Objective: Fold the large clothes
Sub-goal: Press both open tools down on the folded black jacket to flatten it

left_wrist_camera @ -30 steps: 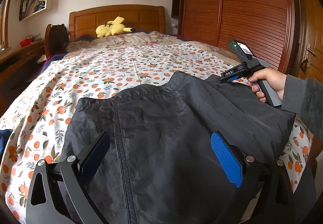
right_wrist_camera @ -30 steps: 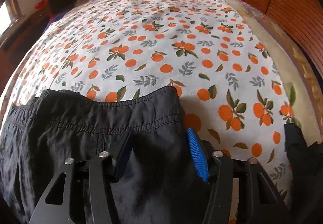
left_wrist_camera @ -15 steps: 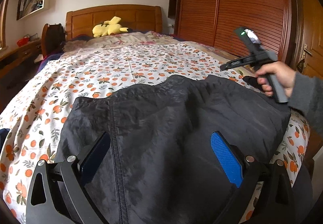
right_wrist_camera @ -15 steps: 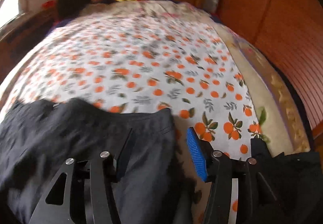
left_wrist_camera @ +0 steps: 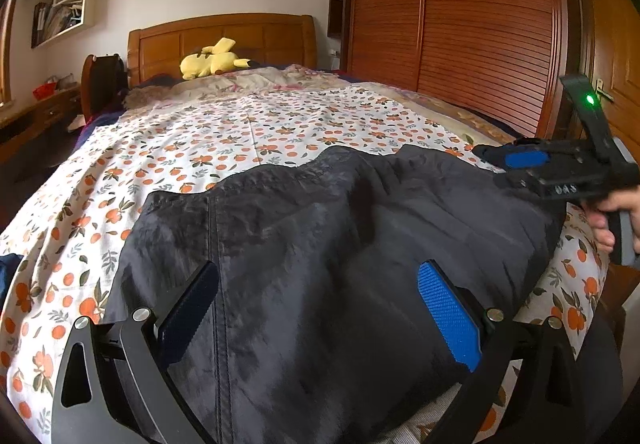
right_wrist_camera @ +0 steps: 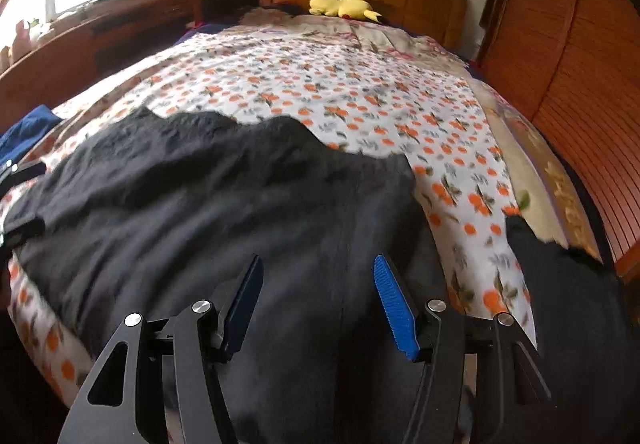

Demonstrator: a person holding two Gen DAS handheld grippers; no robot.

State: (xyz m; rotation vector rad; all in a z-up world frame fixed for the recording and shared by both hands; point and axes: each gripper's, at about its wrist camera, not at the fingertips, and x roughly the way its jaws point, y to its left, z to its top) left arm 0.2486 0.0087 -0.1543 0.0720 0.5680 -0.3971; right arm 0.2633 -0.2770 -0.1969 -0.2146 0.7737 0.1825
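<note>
A large dark grey garment point(left_wrist_camera: 320, 244) lies spread across the foot of the bed on the orange-print sheet point(left_wrist_camera: 248, 132); it also shows in the right wrist view point(right_wrist_camera: 224, 196). My left gripper point(left_wrist_camera: 316, 308) is open and empty, hovering just above the garment's near part. My right gripper point(right_wrist_camera: 316, 300) is open and empty above the garment's right part. In the left wrist view the right gripper point(left_wrist_camera: 516, 158) is at the garment's far right corner, held by a hand point(left_wrist_camera: 616, 212).
A yellow plush toy point(left_wrist_camera: 212, 62) lies by the wooden headboard point(left_wrist_camera: 224, 40). A wooden wardrobe point(left_wrist_camera: 460, 24) stands along the bed's right side. Blue cloth point(right_wrist_camera: 28, 130) lies at the bed's left edge. Another dark garment point(right_wrist_camera: 560, 284) is at the right.
My right gripper let go of the garment's hem, opened wider and pulled back and up toward the foot of the bed. The left gripper rose slightly and stayed open.
</note>
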